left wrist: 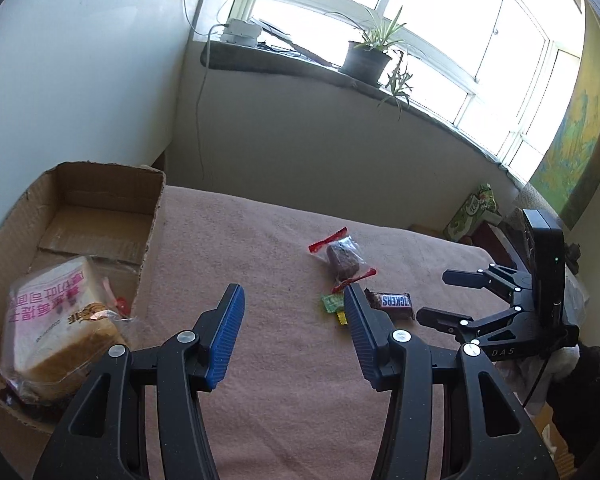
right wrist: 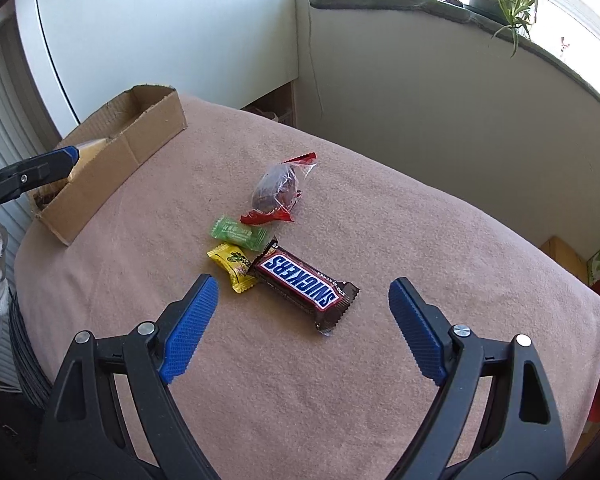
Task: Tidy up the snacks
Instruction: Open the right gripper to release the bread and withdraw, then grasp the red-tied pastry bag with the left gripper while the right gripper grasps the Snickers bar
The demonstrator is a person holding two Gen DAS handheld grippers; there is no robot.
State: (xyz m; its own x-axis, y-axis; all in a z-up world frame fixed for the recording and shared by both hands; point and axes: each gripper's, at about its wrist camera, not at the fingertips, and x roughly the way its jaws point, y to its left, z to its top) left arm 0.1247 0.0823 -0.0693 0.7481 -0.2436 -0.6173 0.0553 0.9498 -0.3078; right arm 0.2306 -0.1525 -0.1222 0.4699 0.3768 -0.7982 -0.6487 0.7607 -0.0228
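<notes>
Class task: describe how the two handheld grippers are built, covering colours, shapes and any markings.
Both the left gripper and the right gripper have black angular linkage arms with silver round pivot pins and blue ribbed finger pads. The left view shows "DAS" lettering on the right gripper's body.

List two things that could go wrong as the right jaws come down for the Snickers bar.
The yellow candy touches the Snickers bar, so the right gripper, jaws open and empty, might pinch or knock it too. The bar lies diagonally between the jaws, so it could twist and slip.

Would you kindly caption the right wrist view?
Open right gripper above a Snickers bar, beside three wrapped sweets.
</notes>
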